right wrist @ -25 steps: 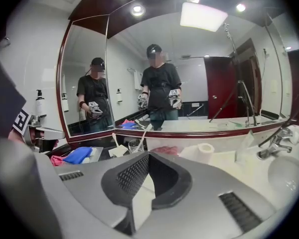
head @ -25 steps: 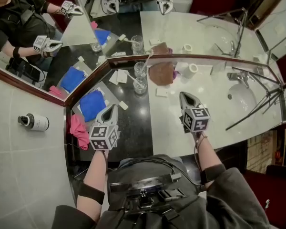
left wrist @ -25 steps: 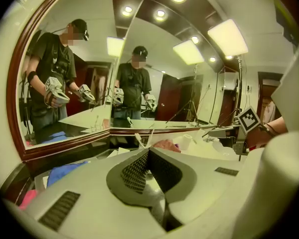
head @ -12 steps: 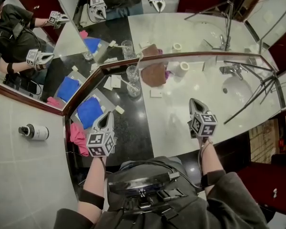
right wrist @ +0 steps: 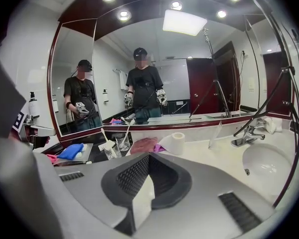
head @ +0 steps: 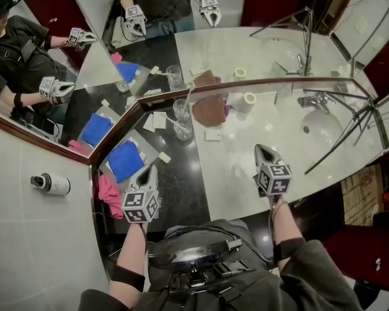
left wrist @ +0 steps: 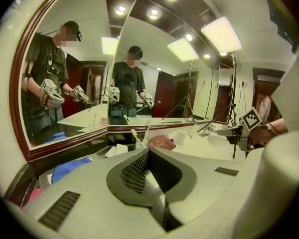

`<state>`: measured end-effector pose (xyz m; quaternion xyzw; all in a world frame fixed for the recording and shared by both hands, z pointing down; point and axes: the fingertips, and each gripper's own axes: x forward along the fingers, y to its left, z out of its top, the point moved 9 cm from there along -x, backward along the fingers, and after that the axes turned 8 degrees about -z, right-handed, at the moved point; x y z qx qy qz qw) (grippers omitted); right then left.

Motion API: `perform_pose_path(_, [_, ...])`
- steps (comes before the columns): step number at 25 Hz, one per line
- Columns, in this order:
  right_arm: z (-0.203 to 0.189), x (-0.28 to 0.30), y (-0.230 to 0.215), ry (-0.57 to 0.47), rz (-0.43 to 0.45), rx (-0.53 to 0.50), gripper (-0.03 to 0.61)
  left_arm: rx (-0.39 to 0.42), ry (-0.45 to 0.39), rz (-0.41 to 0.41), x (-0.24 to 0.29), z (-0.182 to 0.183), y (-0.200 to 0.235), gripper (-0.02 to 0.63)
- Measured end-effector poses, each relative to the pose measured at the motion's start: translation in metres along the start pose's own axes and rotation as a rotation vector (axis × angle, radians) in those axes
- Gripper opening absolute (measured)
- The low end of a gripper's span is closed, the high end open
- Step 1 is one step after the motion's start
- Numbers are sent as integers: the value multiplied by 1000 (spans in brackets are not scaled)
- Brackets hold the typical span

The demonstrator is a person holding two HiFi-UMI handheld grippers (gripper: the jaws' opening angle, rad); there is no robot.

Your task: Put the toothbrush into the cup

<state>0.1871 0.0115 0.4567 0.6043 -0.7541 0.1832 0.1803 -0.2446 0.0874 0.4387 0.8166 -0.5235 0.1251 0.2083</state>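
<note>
Place: slim white toothbrush [head: 174, 122] well ahead of left fingers [left wrist: 134, 172] and right fingers [right wrist: 138, 176].
Look: leaning in clear glass cup [head: 184, 133].
Fingers: both pairs pressed together, empty.

Lower frame: dark grey sleeves [head: 318, 271], black forearm bands [head: 127, 278], cabled black chest rig [head: 194, 262]; pale grey left gripper [head: 150, 169], right gripper [head: 260, 149].

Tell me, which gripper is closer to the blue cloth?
Left. The left gripper is just right of the blue cloth in the head view, almost at its edge. The right gripper is much farther right, over the pale counter toward the sink.
</note>
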Motion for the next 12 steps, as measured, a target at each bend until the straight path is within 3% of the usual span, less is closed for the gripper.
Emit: perform_pose_path(12, [2, -6, 5, 1, 14, -10, 14, -2, -5, 6, -7, -3, -7, 2])
